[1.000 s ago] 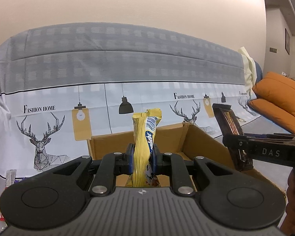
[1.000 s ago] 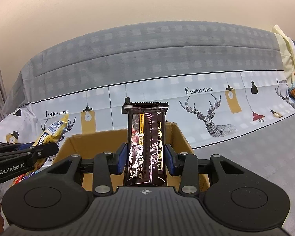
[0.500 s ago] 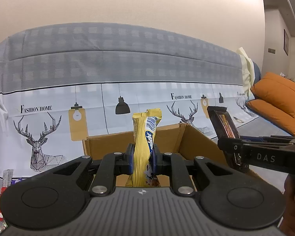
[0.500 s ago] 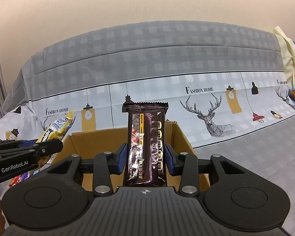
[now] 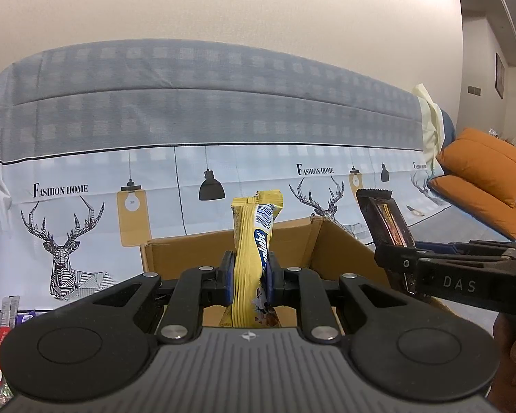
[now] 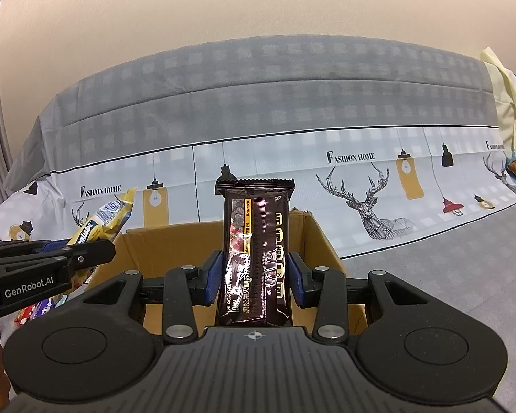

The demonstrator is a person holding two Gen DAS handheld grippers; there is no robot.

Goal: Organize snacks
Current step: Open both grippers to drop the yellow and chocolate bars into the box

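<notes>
The yellow snack packet [image 5: 249, 261] is crinkled plastic film with a soft sheen and a ridged, crimped top seal. The dark brown snack bar [image 6: 254, 258] wears glossy foil-like wrap that throws bright reflections. The cardboard box [image 6: 175, 244] is matt brown corrugated board, rough and torn at one corner. Both grippers are matt black plastic with small polished metal pins, ribbed grey housing and blue rubbery-looking pads [image 6: 214, 277]. The sofa cover [image 5: 203, 110] is matt woven cloth, lightly creased. The orange cushions [image 5: 481, 172] look soft and matt.
</notes>
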